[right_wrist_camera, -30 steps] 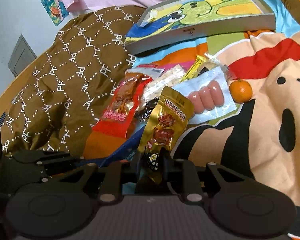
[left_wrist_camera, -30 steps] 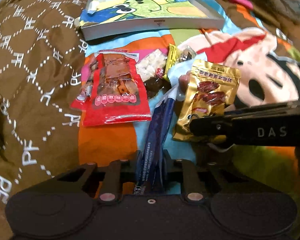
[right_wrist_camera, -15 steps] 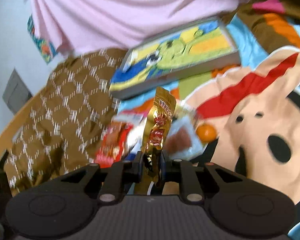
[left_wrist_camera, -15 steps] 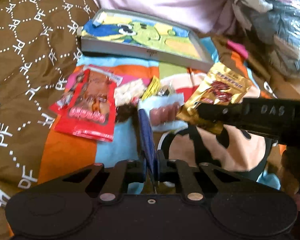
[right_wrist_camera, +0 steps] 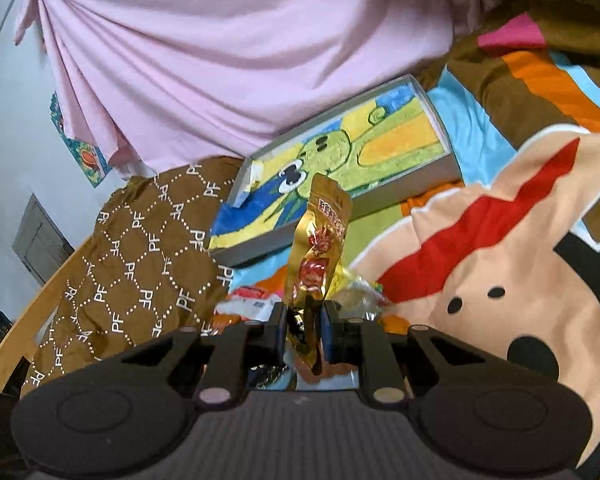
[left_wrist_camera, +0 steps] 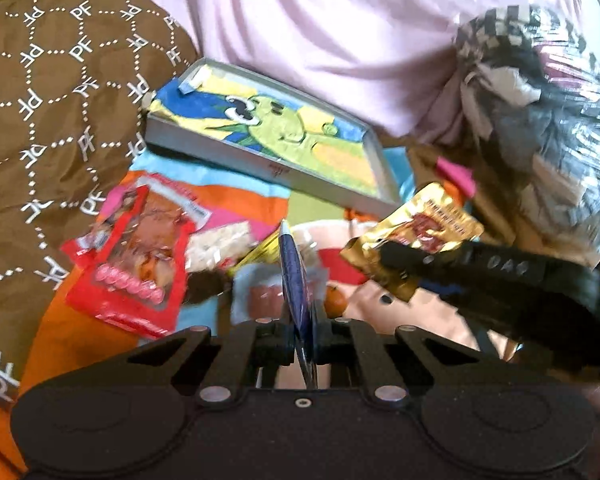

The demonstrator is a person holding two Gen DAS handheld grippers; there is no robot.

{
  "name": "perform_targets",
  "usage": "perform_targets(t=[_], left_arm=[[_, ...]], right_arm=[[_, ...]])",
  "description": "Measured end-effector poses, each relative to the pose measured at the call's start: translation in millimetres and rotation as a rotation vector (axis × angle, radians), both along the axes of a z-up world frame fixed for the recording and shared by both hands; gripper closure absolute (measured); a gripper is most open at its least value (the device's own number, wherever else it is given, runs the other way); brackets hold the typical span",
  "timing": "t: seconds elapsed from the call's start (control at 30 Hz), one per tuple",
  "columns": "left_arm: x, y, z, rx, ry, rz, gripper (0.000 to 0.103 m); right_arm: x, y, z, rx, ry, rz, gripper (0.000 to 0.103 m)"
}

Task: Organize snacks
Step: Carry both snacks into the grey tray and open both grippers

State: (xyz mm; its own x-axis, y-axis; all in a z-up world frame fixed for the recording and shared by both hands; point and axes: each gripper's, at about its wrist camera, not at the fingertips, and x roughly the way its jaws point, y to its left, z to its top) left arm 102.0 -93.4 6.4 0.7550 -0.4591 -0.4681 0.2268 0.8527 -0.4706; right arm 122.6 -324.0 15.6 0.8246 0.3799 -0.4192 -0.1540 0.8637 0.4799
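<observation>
1. Left gripper (left_wrist_camera: 303, 334): jaws pinched onto a dark blue flat packet (left_wrist_camera: 294, 280), held edge-on at lower centre of the left wrist view. Long axis runs up the frame, free end toward the tray.
2. Right gripper (right_wrist_camera: 304, 332): jaws clamped on the bottom end of a gold snack pouch (right_wrist_camera: 318, 256), lower centre of the right wrist view. Long axis near upright, top leaning slightly right, over the tray's near wall.
3. Tray (left_wrist_camera: 204, 150): grey-walled, cartoon-lined, upper centre; holds no snacks.
4. Pile left on the blanket: red packet (left_wrist_camera: 134, 264), sausage pack (left_wrist_camera: 264, 298), small orange (left_wrist_camera: 335, 299).
5. Risks, judged: thin packet gripped at one edge may slip or twist; pouch held by its tail may swing and catch the tray wall; the two grippers, close together, may collide.
</observation>
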Motion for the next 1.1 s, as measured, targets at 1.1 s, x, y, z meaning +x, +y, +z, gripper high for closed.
perform_targets(t=[1.1], left_arm=[[183,-54,61,-0.051,-0.205,0.151,0.098]], right_arm=[[128,-44,1,0.053,-0.179,-0.081,0.083]])
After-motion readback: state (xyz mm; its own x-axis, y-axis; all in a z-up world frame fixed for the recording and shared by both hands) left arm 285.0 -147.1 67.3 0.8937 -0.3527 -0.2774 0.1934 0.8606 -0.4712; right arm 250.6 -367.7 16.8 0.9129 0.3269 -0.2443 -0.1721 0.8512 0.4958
